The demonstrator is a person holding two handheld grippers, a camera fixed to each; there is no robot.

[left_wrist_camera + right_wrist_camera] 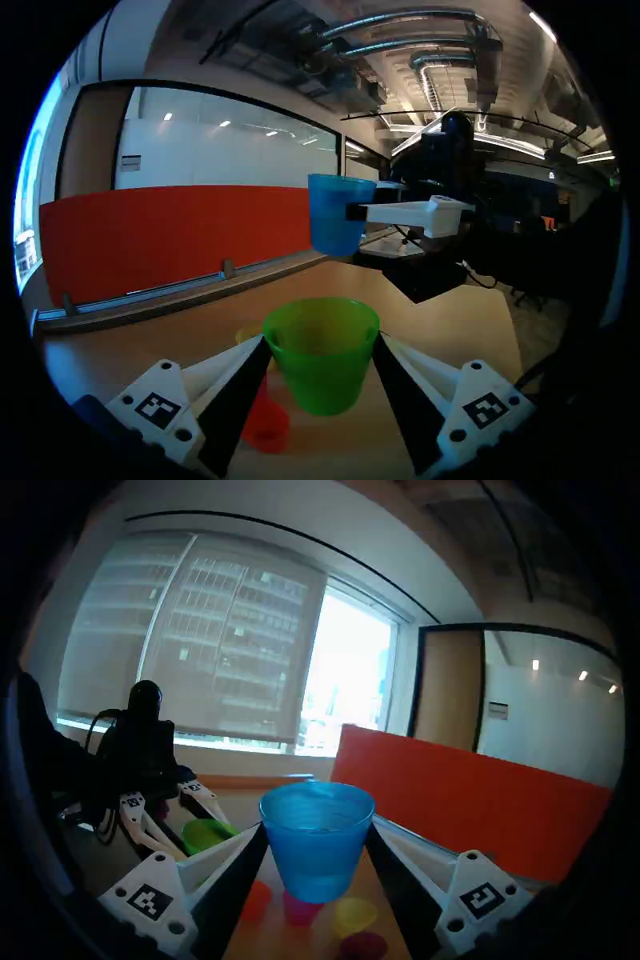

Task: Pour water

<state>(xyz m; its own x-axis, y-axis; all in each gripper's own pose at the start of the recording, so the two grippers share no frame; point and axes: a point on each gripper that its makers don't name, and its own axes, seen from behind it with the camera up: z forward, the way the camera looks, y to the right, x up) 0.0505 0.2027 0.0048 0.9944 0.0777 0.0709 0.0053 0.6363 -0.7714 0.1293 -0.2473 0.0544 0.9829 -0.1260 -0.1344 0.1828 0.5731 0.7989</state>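
Status: left hand-held gripper (pixel 320 346) clamped on green cup (pixel 322 376); right hand-held gripper (pixel 316 832) clamped on blue cup (pixel 318 864). Both cups upright, pour not yet begun.

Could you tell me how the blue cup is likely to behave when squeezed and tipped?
The blue cup looks like translucent plastic, so it is probably light and slightly springy under the right claw. Its smooth tapered wall might slide in the grip.

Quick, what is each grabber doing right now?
Left gripper: closed on the green cup.
Right gripper: closed on the blue cup.
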